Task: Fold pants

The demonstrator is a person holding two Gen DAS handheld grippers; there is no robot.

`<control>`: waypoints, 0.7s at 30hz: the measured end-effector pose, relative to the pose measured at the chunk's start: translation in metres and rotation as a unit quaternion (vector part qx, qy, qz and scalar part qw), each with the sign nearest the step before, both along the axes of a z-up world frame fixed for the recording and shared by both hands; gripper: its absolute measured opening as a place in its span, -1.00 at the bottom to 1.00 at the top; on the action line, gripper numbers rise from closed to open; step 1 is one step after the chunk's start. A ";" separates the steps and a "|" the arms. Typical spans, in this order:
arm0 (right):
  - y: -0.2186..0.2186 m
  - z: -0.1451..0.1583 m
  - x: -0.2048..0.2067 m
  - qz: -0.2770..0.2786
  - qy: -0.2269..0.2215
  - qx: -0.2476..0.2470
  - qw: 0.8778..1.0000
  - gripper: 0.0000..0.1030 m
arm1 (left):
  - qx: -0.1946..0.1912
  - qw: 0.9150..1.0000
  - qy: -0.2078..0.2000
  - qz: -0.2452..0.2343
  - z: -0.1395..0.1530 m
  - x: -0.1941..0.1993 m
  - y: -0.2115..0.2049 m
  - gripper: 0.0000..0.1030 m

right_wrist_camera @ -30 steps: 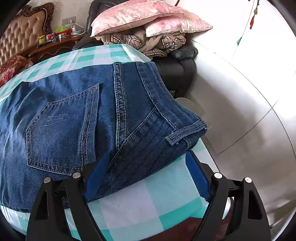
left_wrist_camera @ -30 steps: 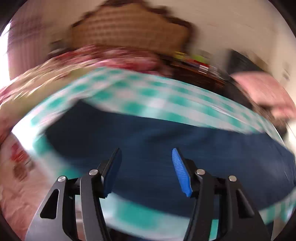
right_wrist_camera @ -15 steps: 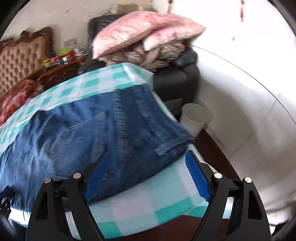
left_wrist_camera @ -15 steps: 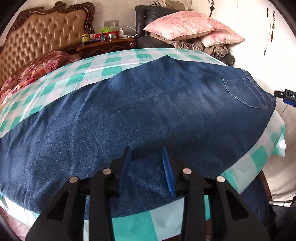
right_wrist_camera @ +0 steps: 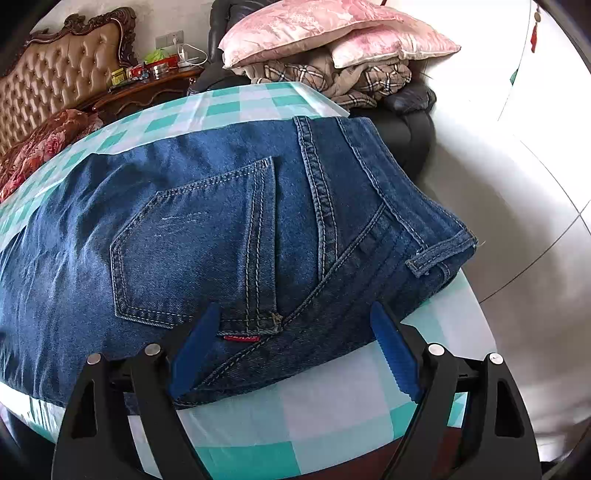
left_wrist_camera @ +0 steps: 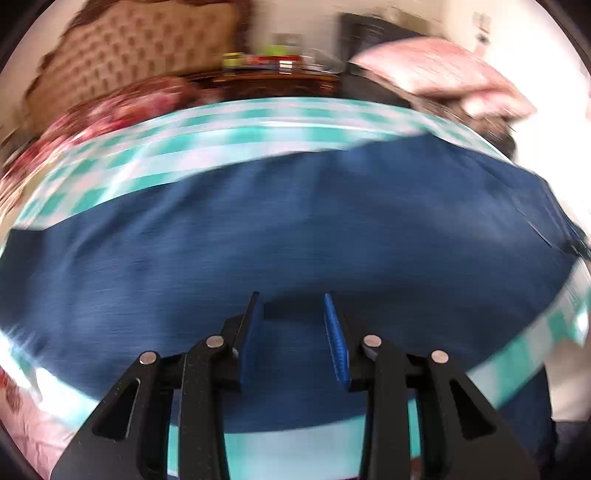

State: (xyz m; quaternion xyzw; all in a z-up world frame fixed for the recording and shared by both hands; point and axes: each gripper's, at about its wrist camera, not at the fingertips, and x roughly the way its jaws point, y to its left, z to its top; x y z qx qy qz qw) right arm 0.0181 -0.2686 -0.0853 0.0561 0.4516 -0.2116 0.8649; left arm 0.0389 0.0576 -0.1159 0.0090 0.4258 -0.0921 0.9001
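Dark blue jeans lie flat on the teal-and-white checked tablecloth, back pocket up and waistband at the right end. My right gripper is wide open at the near edge of the seat. Its left finger is over denim and its right finger over the cloth. In the blurred left wrist view the jeans' leg spreads across the cloth. My left gripper hangs low over that leg with its pads a narrow gap apart. Denim shows below the gap, and I see no fold pinched.
Pink pillows and plaid blankets are piled on a dark armchair behind the table. A tufted headboard, floral bedding and a cluttered nightstand stand at the back left. White floor lies to the right.
The left gripper's jaws went from wide to narrow, and its view has swung along the jeans' leg and blurred. The right gripper drew back, then came close over the seat again, still open.
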 end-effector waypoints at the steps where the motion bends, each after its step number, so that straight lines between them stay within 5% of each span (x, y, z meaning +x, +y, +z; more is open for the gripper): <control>1: 0.000 0.000 0.000 -0.001 0.002 -0.004 1.000 0.62 | -0.002 1.000 0.000 0.023 0.000 0.003 0.019 -0.33; 7: 0.000 -0.001 0.002 -0.009 0.010 -0.007 1.000 0.68 | 0.003 0.988 0.004 0.152 -0.002 0.007 0.133 -0.33; 13: -0.001 -0.001 0.004 -0.012 0.016 -0.009 1.000 0.70 | 0.023 0.952 0.018 0.304 -0.002 0.020 0.263 -0.30; 15: 0.001 -0.001 0.005 -0.012 0.019 -0.018 1.000 0.70 | 0.032 0.955 0.007 0.294 0.008 0.034 0.276 -0.18; 18: 0.011 0.007 0.008 -0.018 0.028 -0.053 0.998 0.58 | 0.056 0.981 -0.004 0.188 0.016 0.072 0.266 0.00; 19: 0.019 0.014 0.009 -0.008 0.019 -0.064 0.998 0.37 | 0.064 0.983 0.001 0.175 0.013 0.080 0.266 0.02; 21: 0.041 0.031 0.012 0.032 -0.008 -0.061 0.998 0.36 | 0.105 0.974 0.027 0.197 0.002 0.101 0.281 0.01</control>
